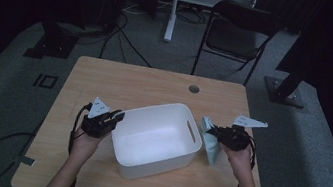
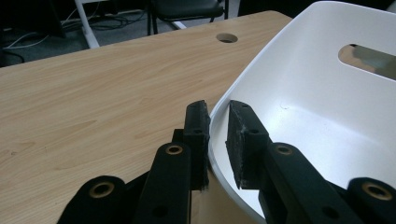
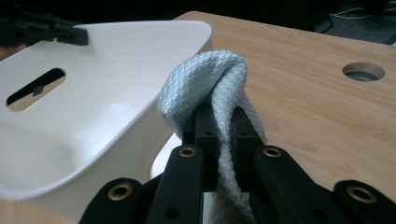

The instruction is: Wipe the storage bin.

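Overhead, the white plastic bin [image 1: 156, 140] sits empty mid-table, the left gripper [image 1: 117, 116] pinching its nine-o'clock rim, while the right gripper [image 1: 215, 130] at three o'clock clenches a pale-blue quilted cloth [image 1: 212, 146]. Seen from the left gripper, the jaws straddle the bin wall [image 2: 219, 140]; seen from the right gripper, the cloth [image 3: 205, 88] bulges above the closed jaws beside the bin, so dropping it inside likely remains.

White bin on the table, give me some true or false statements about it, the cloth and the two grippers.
1. The left gripper has its fingers on either side of the white bin's rim. True.
2. The right gripper is shut on the pale blue cloth. True.
3. The cloth lies inside the bin. False: it is held outside, beside the bin's slotted end.
4. The bin holds several items. False: its inside looks bare.
5. The bin stands on a wooden table. True.
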Available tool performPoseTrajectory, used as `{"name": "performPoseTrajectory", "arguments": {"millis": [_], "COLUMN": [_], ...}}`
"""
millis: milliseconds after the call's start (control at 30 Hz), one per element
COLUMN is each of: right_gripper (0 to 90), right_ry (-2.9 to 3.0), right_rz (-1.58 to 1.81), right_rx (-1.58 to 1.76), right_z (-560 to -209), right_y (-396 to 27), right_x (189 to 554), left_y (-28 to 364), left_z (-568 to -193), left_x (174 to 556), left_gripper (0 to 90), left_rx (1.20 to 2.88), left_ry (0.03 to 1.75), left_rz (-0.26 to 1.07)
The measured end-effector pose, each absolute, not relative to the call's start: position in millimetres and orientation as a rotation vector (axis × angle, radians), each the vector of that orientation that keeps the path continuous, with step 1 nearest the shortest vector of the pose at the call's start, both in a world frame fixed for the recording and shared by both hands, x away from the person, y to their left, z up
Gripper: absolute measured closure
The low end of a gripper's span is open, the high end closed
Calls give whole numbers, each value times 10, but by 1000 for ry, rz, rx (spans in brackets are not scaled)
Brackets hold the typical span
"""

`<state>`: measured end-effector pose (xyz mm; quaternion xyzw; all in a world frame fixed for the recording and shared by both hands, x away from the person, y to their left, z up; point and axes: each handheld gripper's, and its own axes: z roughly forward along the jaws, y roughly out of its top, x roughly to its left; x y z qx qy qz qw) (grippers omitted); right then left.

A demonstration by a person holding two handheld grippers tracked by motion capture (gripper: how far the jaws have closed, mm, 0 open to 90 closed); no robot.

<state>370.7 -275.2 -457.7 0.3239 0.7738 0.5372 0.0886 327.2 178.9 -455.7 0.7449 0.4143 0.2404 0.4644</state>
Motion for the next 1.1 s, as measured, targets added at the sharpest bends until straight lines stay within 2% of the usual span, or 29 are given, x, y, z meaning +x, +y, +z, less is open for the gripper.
{"name": "performPoseTrajectory", "arguments": {"millis": [300,567,1100], "right_gripper": [856,856,857], "right_ry": [2363,2458,2549], "right_rz": [1637,1607,1489], "right_rx": [931,877,988], "right_z": [-4689,-4820,-5193], "right_y": [-2850,-2743,-2565], "right_x": [3481,3359,3559], "left_y": [1787,1785,1777], "left_z": [-4556,-4556,-4558], "left_x": [3272,3270,3269], "left_gripper": [788,788,788], "left_rx": [1831,1831,1827], "left_ry": [1017,1018,1023], "left_rz": [594,597,600]}}
